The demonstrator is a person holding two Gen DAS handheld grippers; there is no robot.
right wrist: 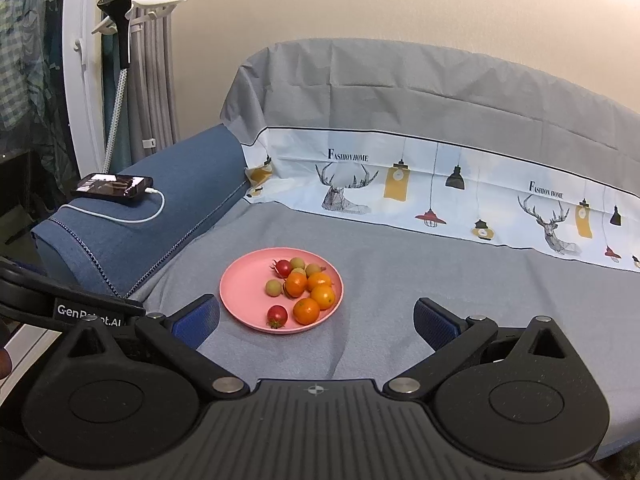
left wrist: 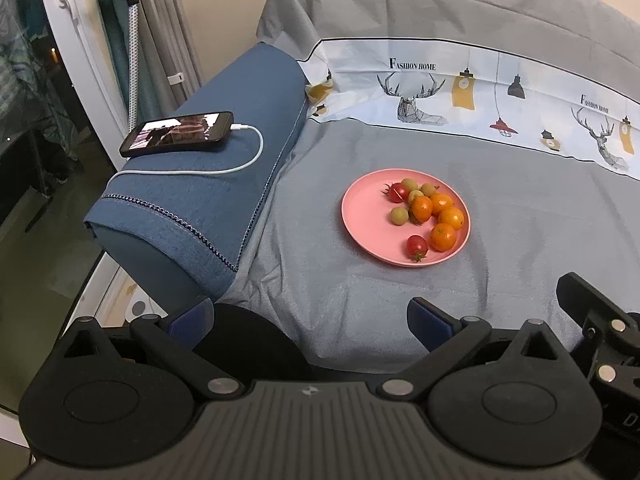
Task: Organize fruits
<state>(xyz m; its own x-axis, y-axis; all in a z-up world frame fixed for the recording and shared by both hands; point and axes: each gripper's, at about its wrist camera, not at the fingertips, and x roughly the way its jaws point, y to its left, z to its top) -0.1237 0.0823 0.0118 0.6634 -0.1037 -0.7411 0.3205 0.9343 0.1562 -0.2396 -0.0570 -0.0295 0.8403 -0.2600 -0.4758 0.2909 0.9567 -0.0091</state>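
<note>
A pink plate (left wrist: 360, 216) lies on the grey sofa cover and also shows in the right wrist view (right wrist: 240, 292). On it lie several small oranges (left wrist: 443, 237) (right wrist: 306, 311), several small green fruits (left wrist: 399, 215) (right wrist: 273, 288) and two red cherry tomatoes (left wrist: 417, 246) (right wrist: 277, 316). My left gripper (left wrist: 312, 320) is open and empty, short of the plate and to its left. My right gripper (right wrist: 316, 320) is open and empty, with the plate's near edge just ahead between its fingers.
A blue armrest (left wrist: 208, 184) (right wrist: 160, 216) at the left carries a phone (left wrist: 178, 133) (right wrist: 113, 185) on a white cable. A patterned cloth strip (left wrist: 460, 96) (right wrist: 440, 192) runs along the sofa back. The right gripper's body (left wrist: 600, 328) shows at the left view's right edge.
</note>
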